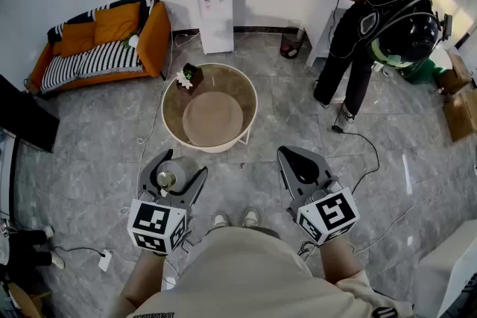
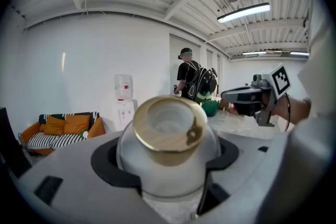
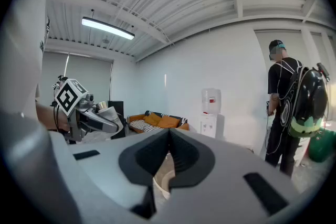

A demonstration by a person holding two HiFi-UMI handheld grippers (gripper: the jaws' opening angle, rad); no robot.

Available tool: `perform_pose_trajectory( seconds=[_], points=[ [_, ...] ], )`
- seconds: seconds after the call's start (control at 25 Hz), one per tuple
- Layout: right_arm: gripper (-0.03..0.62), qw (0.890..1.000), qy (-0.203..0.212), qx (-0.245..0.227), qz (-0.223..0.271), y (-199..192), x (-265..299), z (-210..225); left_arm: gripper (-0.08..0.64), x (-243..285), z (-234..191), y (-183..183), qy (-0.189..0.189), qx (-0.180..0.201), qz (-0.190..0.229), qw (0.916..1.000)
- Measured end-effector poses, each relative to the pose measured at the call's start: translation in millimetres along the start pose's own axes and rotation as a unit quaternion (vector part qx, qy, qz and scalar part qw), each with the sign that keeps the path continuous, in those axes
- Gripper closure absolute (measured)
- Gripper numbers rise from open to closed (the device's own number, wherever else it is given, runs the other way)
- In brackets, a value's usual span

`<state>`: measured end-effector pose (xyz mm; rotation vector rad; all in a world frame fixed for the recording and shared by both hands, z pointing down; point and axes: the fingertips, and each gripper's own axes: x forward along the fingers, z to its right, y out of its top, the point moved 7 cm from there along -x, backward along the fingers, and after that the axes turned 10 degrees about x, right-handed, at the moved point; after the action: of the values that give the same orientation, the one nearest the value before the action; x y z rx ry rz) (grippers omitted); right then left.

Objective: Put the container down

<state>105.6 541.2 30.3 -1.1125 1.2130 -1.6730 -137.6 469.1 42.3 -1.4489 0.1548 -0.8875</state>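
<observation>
Your left gripper [image 1: 176, 164] clamps the gold-rimmed silver container [image 2: 168, 149] above the floor, at 7 o'clock of the round table [image 1: 165, 119]. Your right gripper [image 1: 298, 154] rides alongside, jaws together and empty. Carry it toward 12 o'clock, lower it level onto the tabletop, then release.

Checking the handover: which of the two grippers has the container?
The left gripper: its fingers clasp the silver, gold-rimmed container, while the right gripper is shut and empty.

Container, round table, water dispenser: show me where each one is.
container [image 2: 167, 152]: left gripper view, on its gold collar.
round table [image 1: 216, 148]: head view, on the near rim.
water dispenser [image 1: 215, 5]: head view, on the white front panel.
</observation>
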Motion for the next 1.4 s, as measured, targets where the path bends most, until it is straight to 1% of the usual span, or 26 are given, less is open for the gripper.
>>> perform_pose_trajectory(
  seconds=[0.16, 0.44, 0.56, 0.76, 1.16, 1.32, 1.4],
  points=[
    [0.595, 1.0, -0.006, 0.002, 0.008, -2, -5, -7, 0.225, -9, 3, -4, 0.007, 0.007, 0.002, 1.0],
    [0.595, 1.0, 0.003, 0.006, 0.006, -9, -4, -3, 0.225, -5, 7, -6, 0.013, 0.005, 0.0, 0.9999],
    [0.595, 1.0, 0.004, 0.007, 0.002, -8, -3, 3, 0.225, 0, 9, -3, 0.015, 0.002, -0.005, 0.9999],
    [0.595, 1.0, 0.016, 0.0, 0.003, -7, 0, 16, 0.225, 14, 12, 0, 0.02, -0.014, -0.012, 0.9996],
    [0.595, 0.999, 0.041, -0.011, 0.0, -7, 6, 43, 0.225, 39, 32, 15, 0.031, 0.005, -0.012, 0.9994],
    [0.595, 0.999, 0.047, -0.011, -0.004, -6, 15, 52, 0.225, 46, 31, 17, 0.03, -0.006, -0.012, 0.9995],
    [0.595, 0.999, 0.048, -0.013, -0.005, -5, 20, 57, 0.225, 51, 30, 19, 0.037, -0.001, -0.011, 0.9993]
  ],
)
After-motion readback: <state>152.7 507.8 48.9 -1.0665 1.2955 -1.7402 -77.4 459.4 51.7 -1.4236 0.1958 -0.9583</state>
